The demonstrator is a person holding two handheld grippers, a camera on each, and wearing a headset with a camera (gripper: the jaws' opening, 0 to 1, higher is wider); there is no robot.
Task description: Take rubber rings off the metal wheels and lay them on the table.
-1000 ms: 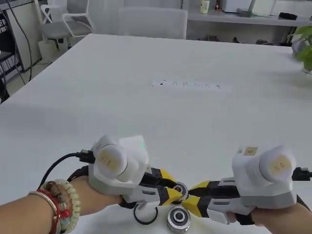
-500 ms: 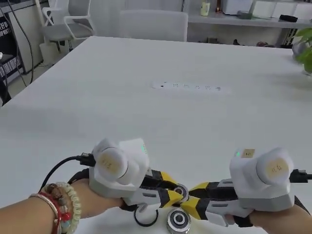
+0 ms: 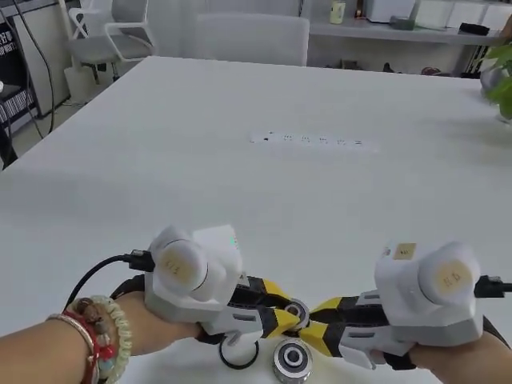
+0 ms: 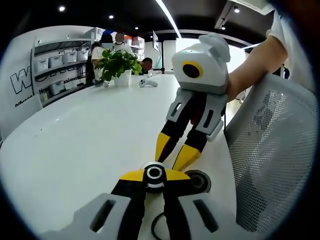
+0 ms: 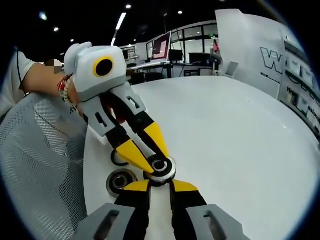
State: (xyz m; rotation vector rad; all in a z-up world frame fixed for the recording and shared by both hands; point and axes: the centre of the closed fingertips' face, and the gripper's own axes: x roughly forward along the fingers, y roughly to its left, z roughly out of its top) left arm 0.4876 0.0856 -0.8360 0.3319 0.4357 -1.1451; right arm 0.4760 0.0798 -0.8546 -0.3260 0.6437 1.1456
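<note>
A small metal wheel (image 3: pixel 296 311) with a dark rubber rim hangs just above the white table (image 3: pixel 240 176) near its front edge. My left gripper (image 3: pixel 290 314) is shut on it; in the left gripper view the wheel (image 4: pixel 154 172) sits between the yellow jaw tips. My right gripper (image 3: pixel 312 323) meets it from the opposite side, its tips closed on the wheel's rim (image 5: pixel 161 167). Below them a second wheel (image 3: pixel 293 359) lies flat on the table. A loose black rubber ring (image 3: pixel 240 357) rests to its left.
A flush power strip (image 3: pixel 312 140) is set in the table's middle. Office chairs (image 3: pixel 252 36) stand at the far edge and a plant (image 3: pixel 500 76) at the far right. A mesh chair back (image 4: pixel 272 150) is close behind the table's front edge.
</note>
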